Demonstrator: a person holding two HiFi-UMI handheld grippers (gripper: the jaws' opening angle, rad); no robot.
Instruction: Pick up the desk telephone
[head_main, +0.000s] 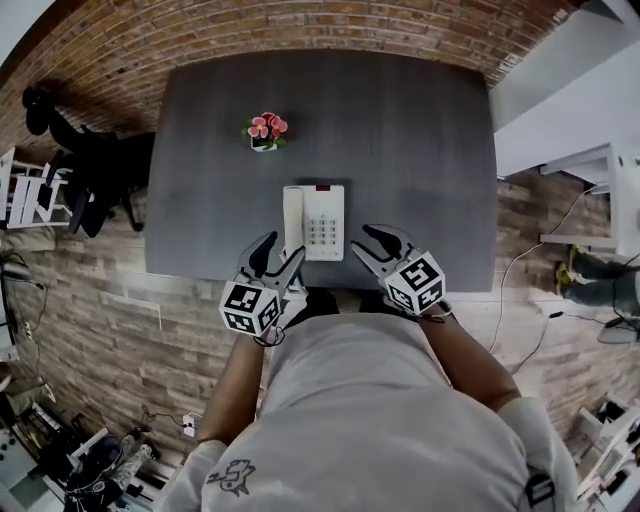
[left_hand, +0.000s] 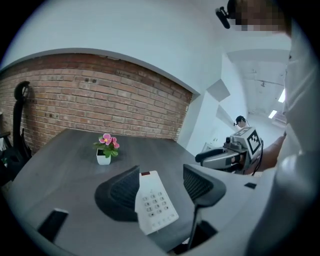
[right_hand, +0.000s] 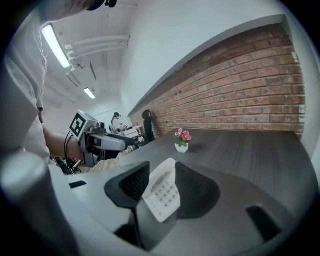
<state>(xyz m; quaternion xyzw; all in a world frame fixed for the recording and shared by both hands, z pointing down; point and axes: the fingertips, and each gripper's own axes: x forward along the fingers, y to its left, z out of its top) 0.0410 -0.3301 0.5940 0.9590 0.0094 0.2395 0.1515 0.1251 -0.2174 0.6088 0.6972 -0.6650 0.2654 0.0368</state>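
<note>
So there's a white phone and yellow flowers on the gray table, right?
Almost. The flowers are pink, not yellow, as the head view shows. The white phone and the flowers are indeed on the gray table.

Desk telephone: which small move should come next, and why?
Probably ease both forward to flank the desk telephone: the left gripper and right gripper hang open and empty just short of it, at the front edge of the table.

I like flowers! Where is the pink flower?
In the head view the pink flower sits on the gray table, left of middle, beyond the white telephone.
</note>
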